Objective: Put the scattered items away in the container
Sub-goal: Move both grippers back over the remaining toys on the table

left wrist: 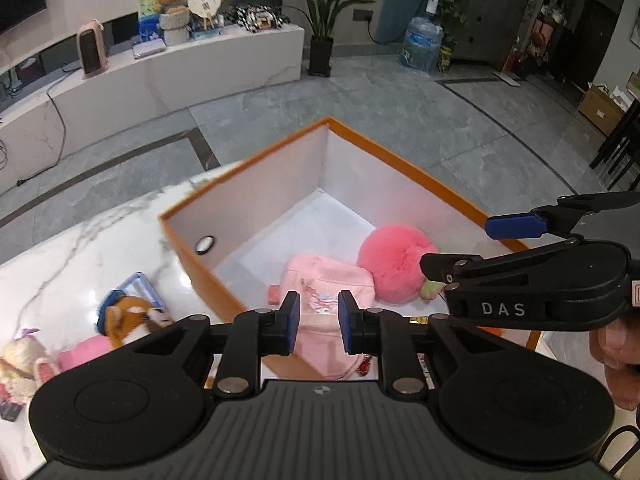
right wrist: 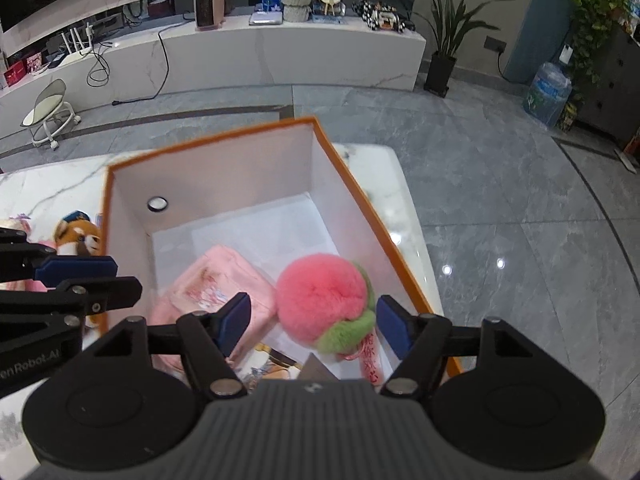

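Both my grippers hang above the orange-rimmed box [left wrist: 404, 160], tilted down into it, and neither has hold of anything. The left gripper [left wrist: 319, 322] has its pads only a little apart with nothing between them; the pink pouch [left wrist: 328, 284] lies on the box floor below and beyond them. The right gripper [right wrist: 314, 322] stands much wider, and the pink peach plush [right wrist: 324, 296] sits loose in the box ahead of its fingers, not pinched. What remains outside is all to the left of my left gripper, past the box's left wall: a fox plush [left wrist: 134, 318] nearest, then a pale bunny plush [left wrist: 24, 360] further out on the marble table [left wrist: 80, 240]. I judge the left hand the nearer one by far; the right would have to cross over the box. The fox lies with its length roughly across my fingers' line. There is open table beyond the fox, but the box wall stands close beside it.
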Available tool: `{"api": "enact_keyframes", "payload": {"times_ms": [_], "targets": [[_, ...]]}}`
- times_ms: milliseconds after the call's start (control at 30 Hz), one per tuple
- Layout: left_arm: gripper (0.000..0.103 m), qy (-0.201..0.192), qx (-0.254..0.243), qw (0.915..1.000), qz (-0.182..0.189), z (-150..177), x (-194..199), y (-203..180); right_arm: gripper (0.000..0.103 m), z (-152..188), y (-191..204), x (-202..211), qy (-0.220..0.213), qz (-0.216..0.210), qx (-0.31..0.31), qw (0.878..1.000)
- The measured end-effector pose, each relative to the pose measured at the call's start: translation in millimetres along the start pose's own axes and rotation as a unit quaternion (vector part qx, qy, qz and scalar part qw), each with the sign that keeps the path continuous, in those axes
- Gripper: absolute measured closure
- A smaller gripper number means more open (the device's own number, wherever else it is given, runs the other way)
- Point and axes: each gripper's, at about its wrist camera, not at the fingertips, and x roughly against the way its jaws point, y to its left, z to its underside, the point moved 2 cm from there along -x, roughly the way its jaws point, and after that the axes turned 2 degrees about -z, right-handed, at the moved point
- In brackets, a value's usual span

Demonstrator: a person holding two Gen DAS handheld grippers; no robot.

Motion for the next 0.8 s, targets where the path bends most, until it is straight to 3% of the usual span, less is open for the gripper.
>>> {"api": "enact_keyframes", "payload": {"times_ms": [433, 800], "targets": [[0.080, -0.036, 0.045, 0.9972, -0.048, 17, 74, 79, 0.031, -23, 82, 48, -0.040, -0.024, 0.052, 0.998], [0.080, -0.035, 0.085, 0.9919, -0.088, 50, 110, 153, 0.031, -26, 165, 51, -0.039, -0.054, 0.097, 0.993]]}}
